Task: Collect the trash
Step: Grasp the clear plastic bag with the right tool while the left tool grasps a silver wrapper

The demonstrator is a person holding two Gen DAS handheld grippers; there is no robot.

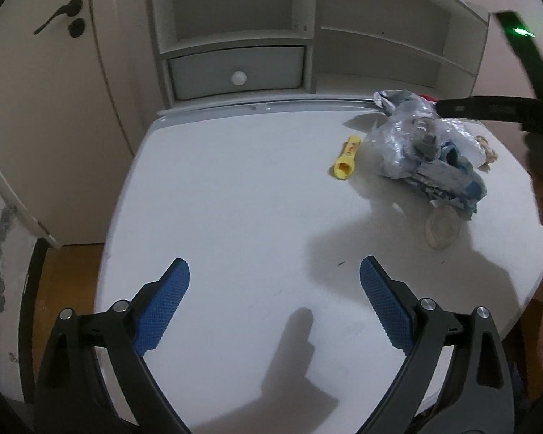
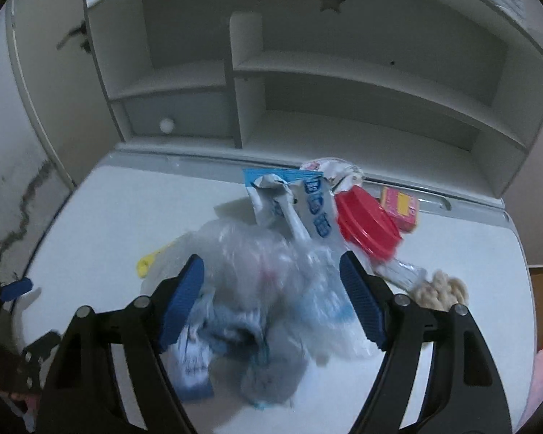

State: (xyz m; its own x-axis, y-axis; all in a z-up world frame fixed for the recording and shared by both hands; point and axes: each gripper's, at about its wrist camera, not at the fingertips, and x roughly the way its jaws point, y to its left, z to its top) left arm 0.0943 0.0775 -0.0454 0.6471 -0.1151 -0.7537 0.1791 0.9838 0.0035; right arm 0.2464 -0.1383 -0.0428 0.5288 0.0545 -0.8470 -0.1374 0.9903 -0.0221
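Crumpled clear plastic trash pile (image 2: 271, 289); blue-white wrappers mixed in

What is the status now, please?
Left gripper open, nothing between. Right gripper open astride trash pile. Red lid beside pile.

The right hand-held gripper (image 2: 271, 300) straddles crumpled plastic trash (image 2: 268, 282) on the white table (image 2: 101, 217).

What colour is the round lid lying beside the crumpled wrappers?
Red lid, clearest in the right wrist view.
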